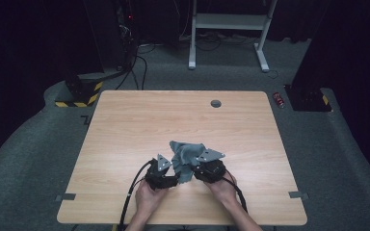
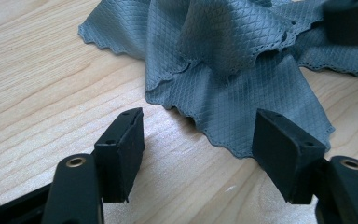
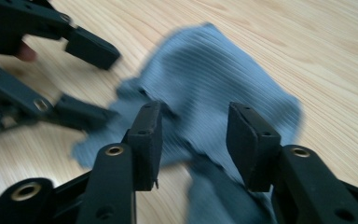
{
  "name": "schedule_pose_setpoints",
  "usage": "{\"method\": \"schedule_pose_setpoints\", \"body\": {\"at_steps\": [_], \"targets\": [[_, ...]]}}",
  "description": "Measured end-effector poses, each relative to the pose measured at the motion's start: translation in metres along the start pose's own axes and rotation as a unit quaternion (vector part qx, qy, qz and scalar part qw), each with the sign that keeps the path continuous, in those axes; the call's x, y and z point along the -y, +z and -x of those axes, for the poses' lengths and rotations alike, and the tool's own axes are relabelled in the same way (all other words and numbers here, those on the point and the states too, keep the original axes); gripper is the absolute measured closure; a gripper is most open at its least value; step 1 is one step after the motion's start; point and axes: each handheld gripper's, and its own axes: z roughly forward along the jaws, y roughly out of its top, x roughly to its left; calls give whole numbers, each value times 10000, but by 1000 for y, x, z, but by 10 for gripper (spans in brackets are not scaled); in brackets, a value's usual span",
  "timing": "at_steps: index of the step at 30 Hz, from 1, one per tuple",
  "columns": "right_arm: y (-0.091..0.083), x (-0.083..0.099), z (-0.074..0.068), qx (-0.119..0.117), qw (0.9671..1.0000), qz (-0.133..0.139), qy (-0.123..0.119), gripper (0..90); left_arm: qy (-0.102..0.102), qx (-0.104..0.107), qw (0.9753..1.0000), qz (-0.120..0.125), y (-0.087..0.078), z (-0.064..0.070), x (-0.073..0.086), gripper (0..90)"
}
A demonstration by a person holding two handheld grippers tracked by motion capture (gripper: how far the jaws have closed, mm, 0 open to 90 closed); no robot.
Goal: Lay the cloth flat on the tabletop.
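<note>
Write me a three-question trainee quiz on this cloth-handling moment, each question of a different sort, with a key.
1. True or false: the grey cloth lies flat and fully spread on the wooden table.
2. Which gripper has cloth between its jaws: A) left gripper, B) right gripper, C) neither?
3. Fill in: the left gripper's jaws stand ____.

Key: 1. False, it is crumpled in a heap. 2. B, though the jaws stand apart and have not closed on it. 3. Open, just short of the cloth's scalloped edge.

A lab or test room is suggested: a wooden table (image 1: pixel 125 125) set on grey carpet (image 1: pixel 29 159), hazard-striped stand bases (image 1: pixel 77 98), trailing cables (image 1: pixel 139 67) at far left.
</note>
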Motion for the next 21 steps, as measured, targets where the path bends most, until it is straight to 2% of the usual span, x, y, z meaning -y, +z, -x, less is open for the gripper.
{"method": "schedule_pose_setpoints", "body": {"at_steps": [4,5,6,7,8,9,10,11,12,13,14,15,16,17,18,19,21], "targets": [[12,-8,-6,-38,9999,-102,-133,564,-1,0,10000,0,0,0,0,344],[17,-11,-7,-63,9995,-138,-264,712,-2,0,10000,-1,0,0,0,344],[17,-11,-7,-63,9995,-138,-264,712,0,0,10000,-1,0,0,0,344],[17,-14,-5,-41,9994,-151,-322,821,-4,5,10000,-1,0,0,0,344],[17,-14,-5,-41,9994,-151,-322,821,-4,5,10000,-1,0,0,0,344],[16,-16,-2,-43,9996,-128,-267,858,1,-2,10000,-1,0,0,0,344],[12,-18,7,47,9998,-81,-154,883,-5,5,10000,0,0,0,0,344],[12,-18,7,47,9998,-81,-154,883,12,1,10000,0,0,0,0,344],[7,-20,20,184,9998,-44,-50,886,-2,6,10000,-1,0,0,0,344],[7,-20,20,184,9998,-44,-50,886,-2,6,10000,-1,0,0,0,344],[5,-20,27,258,9997,-5,54,886,-1,4,10000,1,0,0,0,344],[0,-19,43,404,9988,10,281,886,9,-1,10000,2,0,0,0,344],[0,-19,43,404,9988,10,281,886,9,-1,10000,2,0,0,0,344],[-4,-16,58,560,9972,48,497,886,-2,7,10000,1,0,0,0,344],[-4,-16,58,560,9972,48,497,886,-4,6,10000,3,0,0,0,344],[-6,-15,66,645,9963,37,564,887,14,0,10000,-8,0,0,0,344],[-8,-9,79,737,9939,18,820,886,15,0,10000,-7,0,0,0,343]]}}
